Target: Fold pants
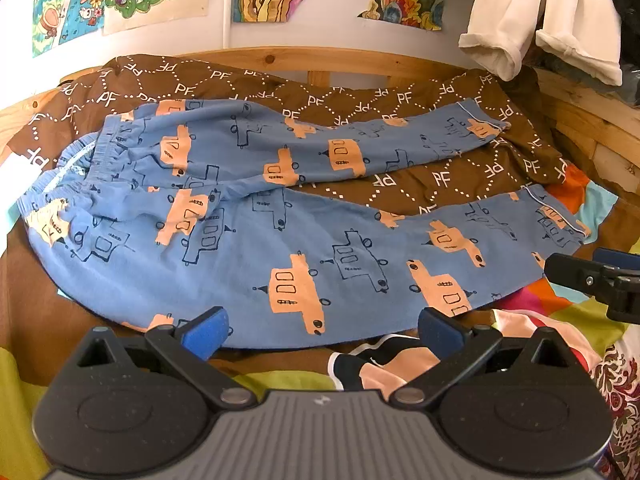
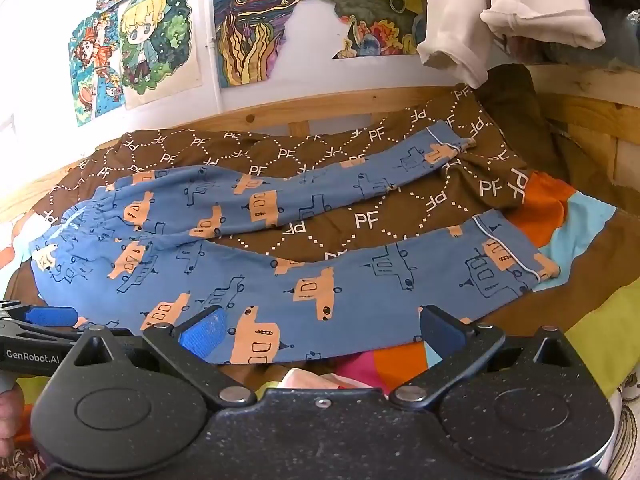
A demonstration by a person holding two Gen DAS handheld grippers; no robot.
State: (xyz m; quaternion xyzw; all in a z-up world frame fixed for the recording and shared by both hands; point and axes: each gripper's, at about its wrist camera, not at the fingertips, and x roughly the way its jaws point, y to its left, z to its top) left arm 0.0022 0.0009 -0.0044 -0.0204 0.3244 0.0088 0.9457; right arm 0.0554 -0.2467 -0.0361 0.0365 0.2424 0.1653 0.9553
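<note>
So basically nothing's folded yet. The pants are spread flat on the bed, on top of a brown blanket with PF lettering, waistband off to the left and both legs running out to the right in a V, the far leg well apart from the near leg at the cuffs. No crease or doubled-over part anywhere that I can see.

Left gripper and right gripper both hover just at the near edge of the near leg, jaws wide open, nothing between them. I'd say the first fold, probably one leg onto the other, is all still to do.
</note>
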